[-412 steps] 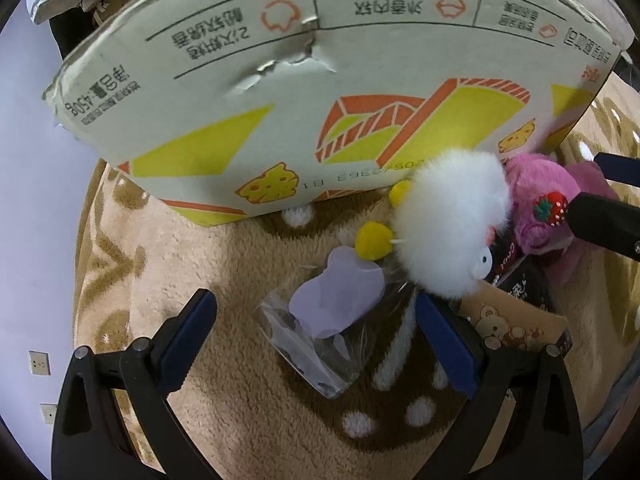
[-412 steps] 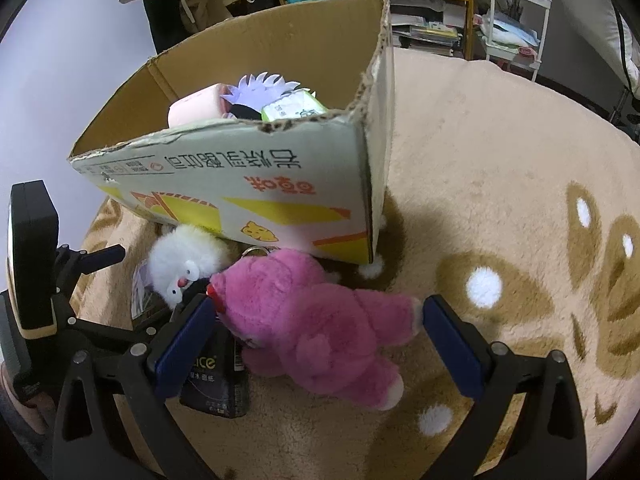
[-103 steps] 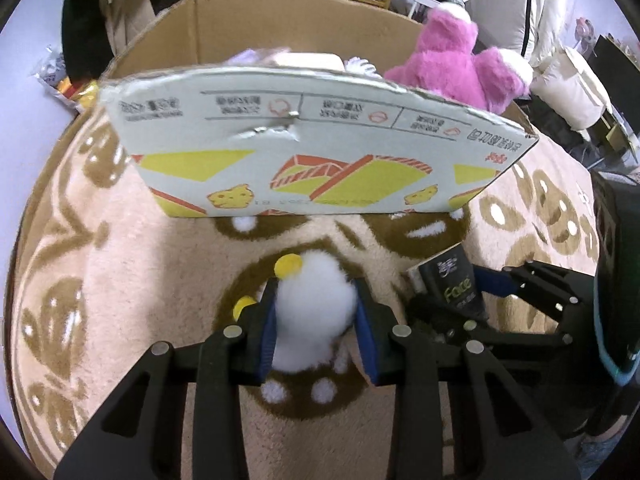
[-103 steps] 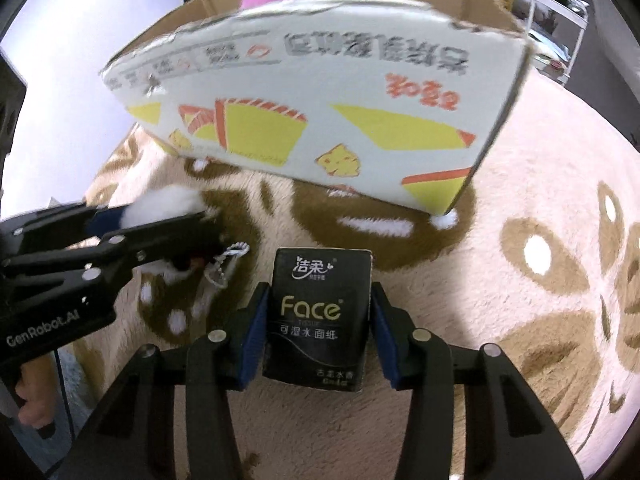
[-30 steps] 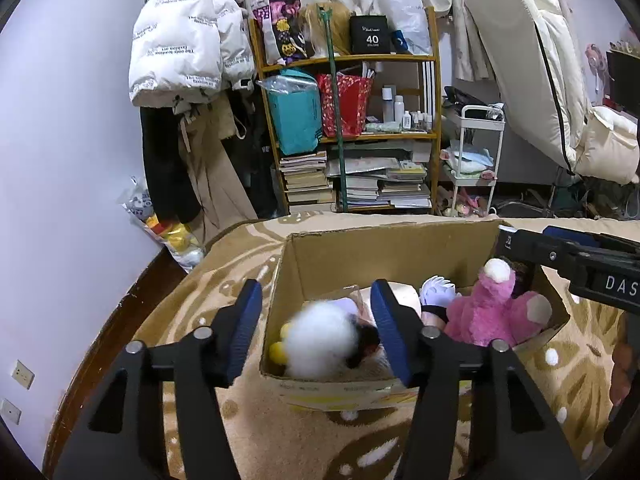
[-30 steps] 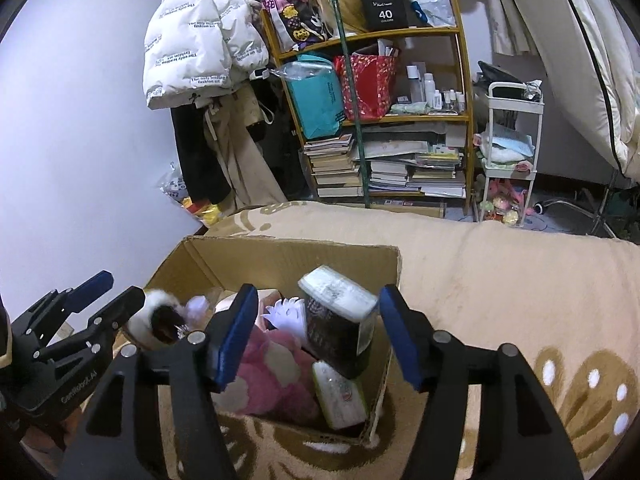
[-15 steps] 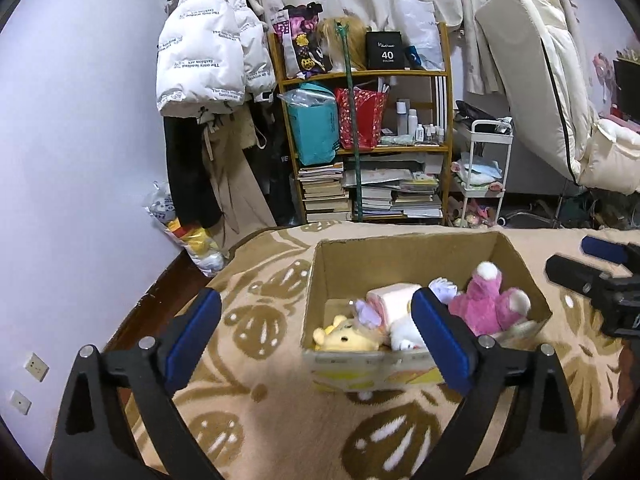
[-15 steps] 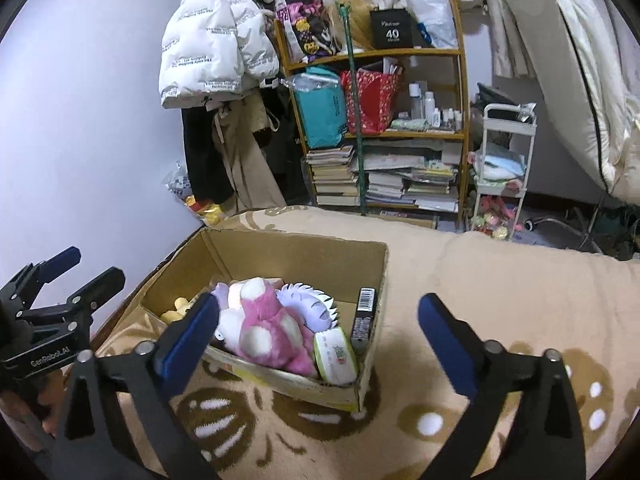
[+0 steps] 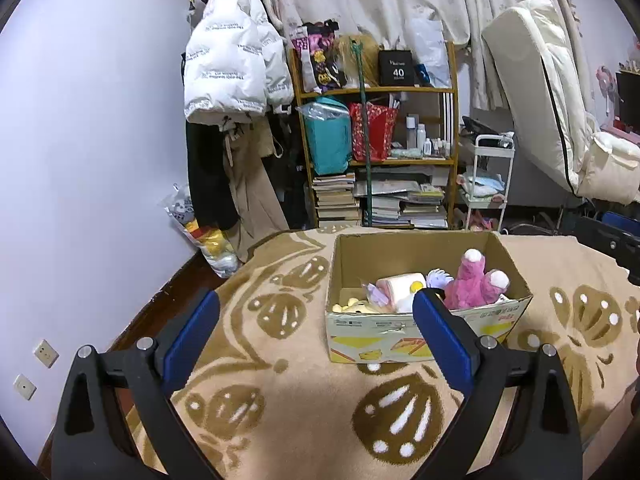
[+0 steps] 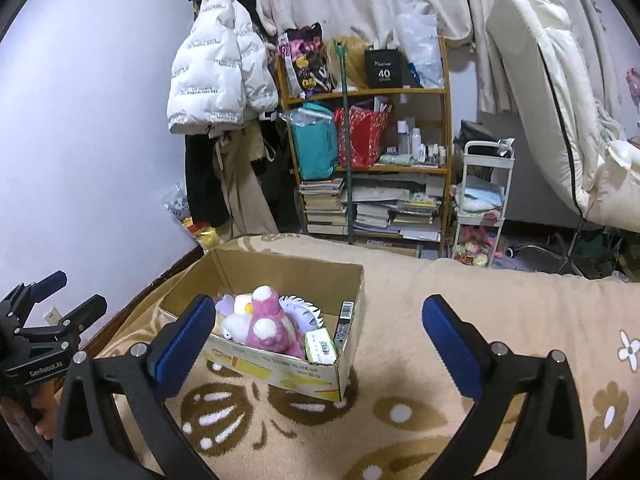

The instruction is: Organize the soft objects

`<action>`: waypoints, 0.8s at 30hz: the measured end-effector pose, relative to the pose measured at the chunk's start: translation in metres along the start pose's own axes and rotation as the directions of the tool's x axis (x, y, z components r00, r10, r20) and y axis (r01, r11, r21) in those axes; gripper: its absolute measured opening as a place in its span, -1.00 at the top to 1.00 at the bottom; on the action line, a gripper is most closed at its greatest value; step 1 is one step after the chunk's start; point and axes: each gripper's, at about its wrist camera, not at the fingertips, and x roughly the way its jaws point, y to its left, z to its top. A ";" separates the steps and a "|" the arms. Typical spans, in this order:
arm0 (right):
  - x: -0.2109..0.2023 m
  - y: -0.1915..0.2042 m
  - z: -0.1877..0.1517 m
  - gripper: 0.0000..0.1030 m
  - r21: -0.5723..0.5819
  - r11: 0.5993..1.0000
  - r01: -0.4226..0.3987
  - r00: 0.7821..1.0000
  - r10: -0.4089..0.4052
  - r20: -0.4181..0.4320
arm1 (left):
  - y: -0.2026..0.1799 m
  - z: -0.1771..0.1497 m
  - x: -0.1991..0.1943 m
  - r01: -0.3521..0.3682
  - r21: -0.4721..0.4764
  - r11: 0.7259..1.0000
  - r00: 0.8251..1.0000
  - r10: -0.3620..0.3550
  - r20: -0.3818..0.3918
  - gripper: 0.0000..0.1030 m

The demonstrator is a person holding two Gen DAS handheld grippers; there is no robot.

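Observation:
A cardboard box stands on the beige patterned blanket. In it lie a pink plush, a pink roll and a yellow plush. The right wrist view shows the box holding the pink plush, a white fluffy toy, a black tissue pack upright against its wall and a green-and-white pack. My left gripper is open and empty, well back from the box. My right gripper is open and empty too. The left gripper also shows at the left edge.
Behind the box stand a wooden bookshelf full of books and bags, a white puffer jacket on a rack and a small white cart. A folded mattress leans at the right. Dark wooden floor borders the blanket's left side.
Both grippers went from half closed around the white toy and the black tissue pack over the box to wide open and empty. Both have pulled back and up, and those things now lie in the box.

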 end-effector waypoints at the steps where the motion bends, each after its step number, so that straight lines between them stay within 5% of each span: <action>1: -0.004 0.000 -0.001 -1.00 -0.002 1.000 0.001 1.000 -0.001 0.008 | 0.002 -0.001 -0.005 0.001 -0.003 1.000 1.000 0.000 0.007 -0.87; 24: -0.046 0.006 -0.035 -1.00 -0.039 0.998 0.059 0.991 -0.054 0.122 | 0.005 -0.024 -0.044 0.011 -0.028 1.000 0.997 -0.009 0.077 -0.97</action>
